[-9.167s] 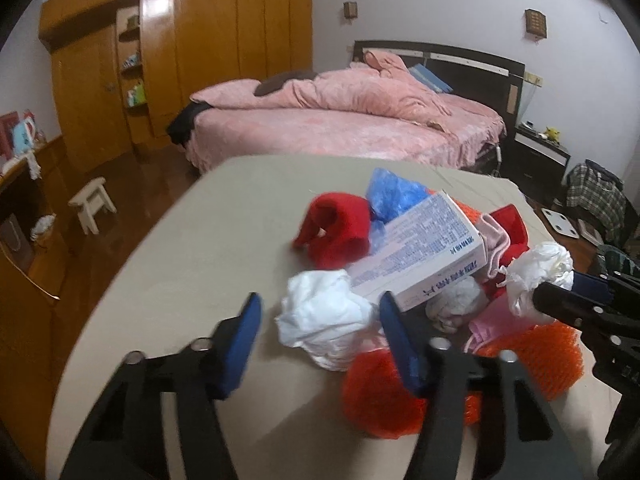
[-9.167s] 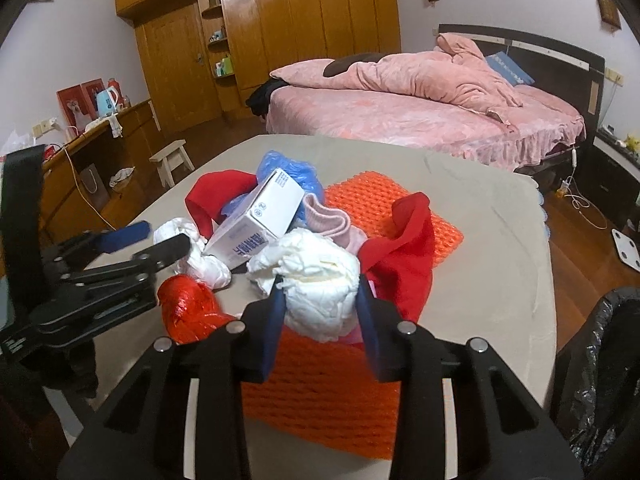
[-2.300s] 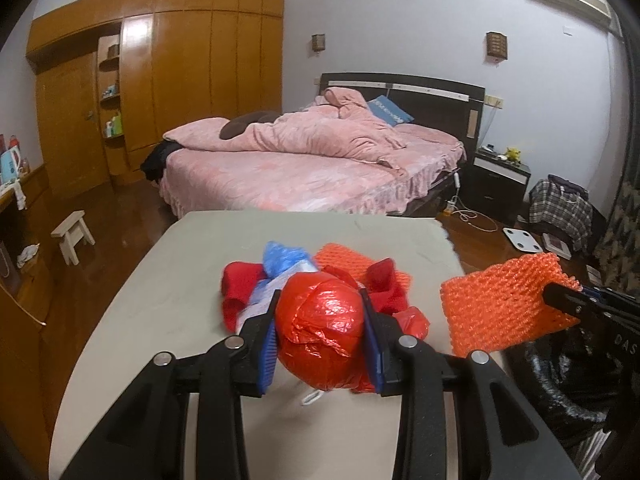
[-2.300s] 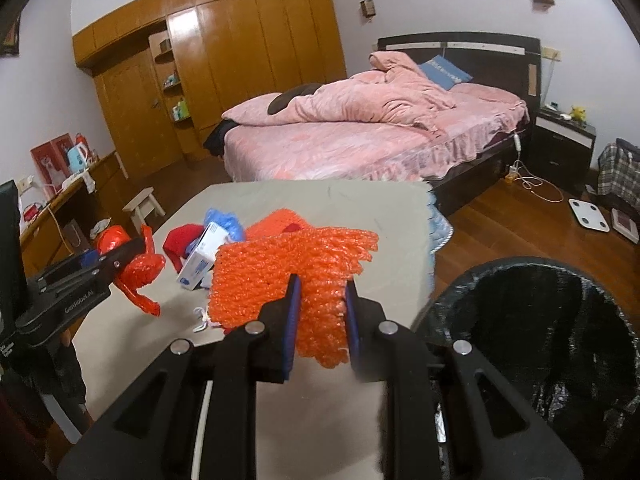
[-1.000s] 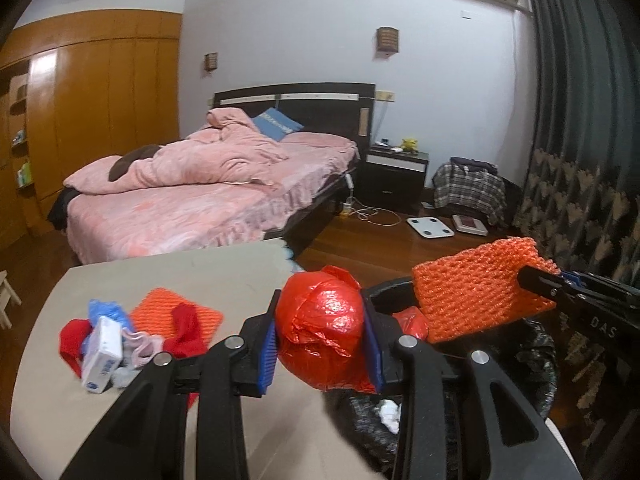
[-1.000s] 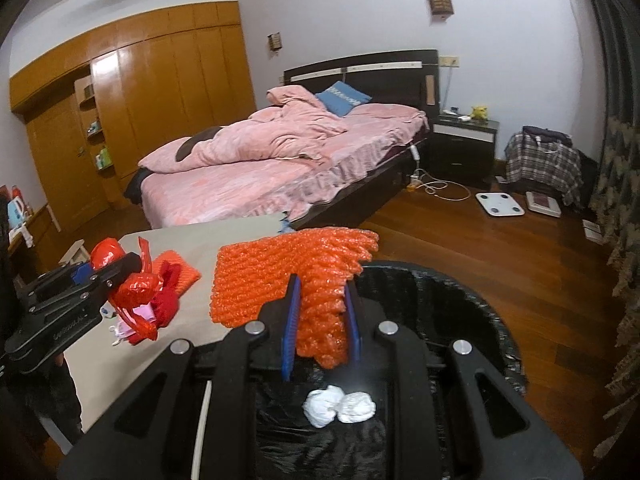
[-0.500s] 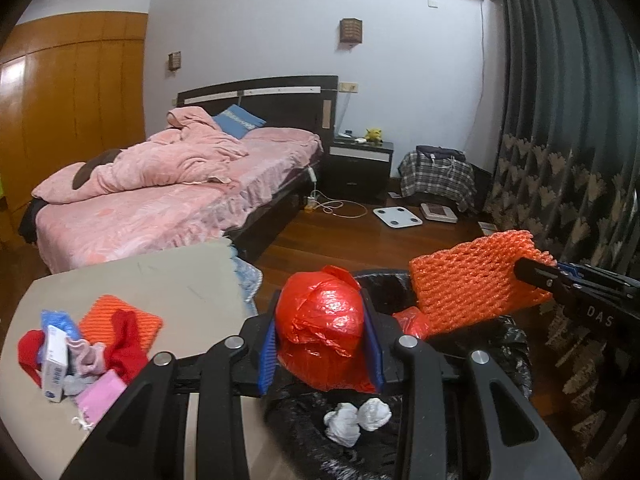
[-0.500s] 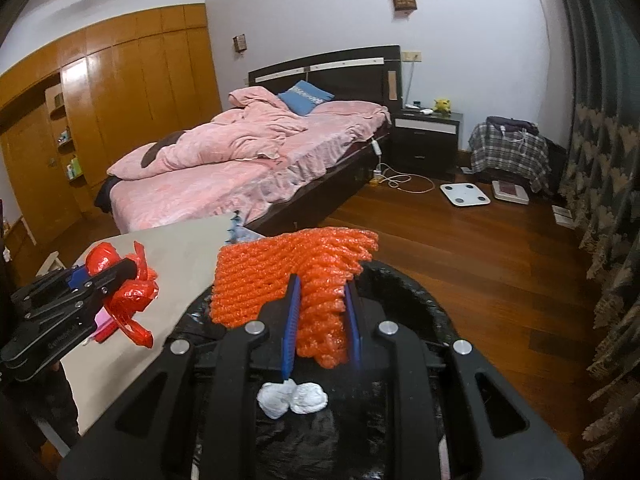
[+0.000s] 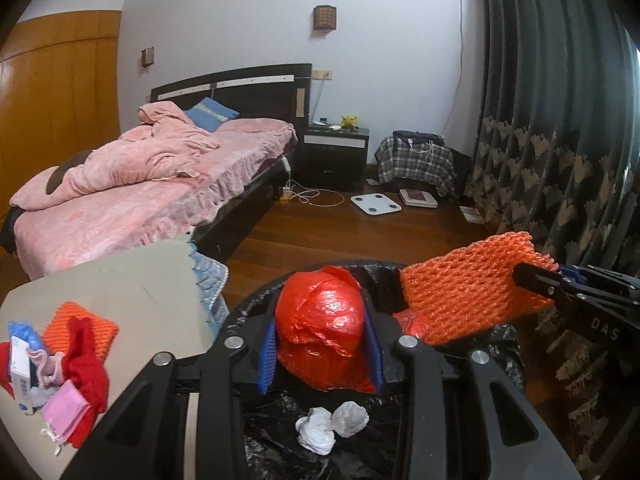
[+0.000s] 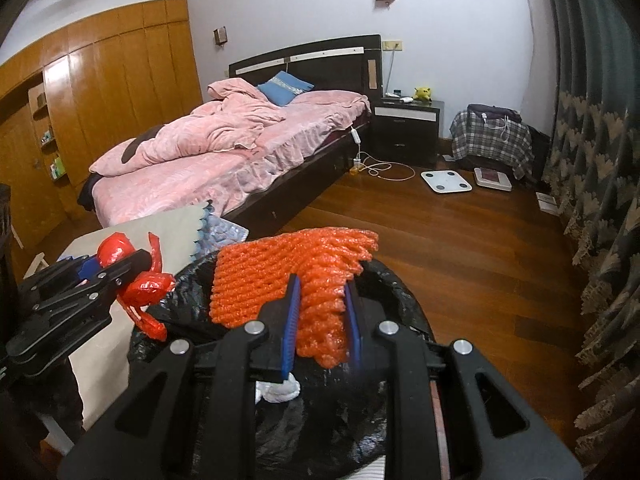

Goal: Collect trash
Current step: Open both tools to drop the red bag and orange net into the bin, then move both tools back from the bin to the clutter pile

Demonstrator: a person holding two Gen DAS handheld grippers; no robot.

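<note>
Presently both grippers hang over the round bin lined with a black plastic bag [image 9: 508,354], which fills the lower middle of each wrist view.

Left gripper [image 9: 322,350]: jaws clenched on a crumpled red plastic bag ball [image 9: 322,332], blue pads pressed to its two sides. In the left wrist view the ball sits at lower centre, above the bin's dark opening. In the right wrist view the same gripper enters from the left edge, red plastic [image 10: 146,286] bulging out of its black fingers beside the bin rim.

Right gripper [image 10: 320,320]: jaws grasping an orange foam net sleeve [image 10: 288,276], pinched narrow between blue pads; the sleeve fans out to the upper left of the pads, above the liner. In the left wrist view it shows at right centre, net [image 9: 468,292] held out over the bin's far rim.

Inside the bin: two crumpled white paper wads [image 9: 332,426], side by side on the black liner, bottom centre.

Lower left of the left wrist view: beige table top [image 9: 132,284] carrying the remaining pile: flat orange net mat [image 9: 60,326], red cloth [image 9: 86,368], white and blue carton [image 9: 20,372], pink pouch [image 9: 66,410].

Background: pink-covered bed [image 9: 132,184], wood floor [image 9: 360,236], dark patterned curtain [image 9: 560,140] at right.
</note>
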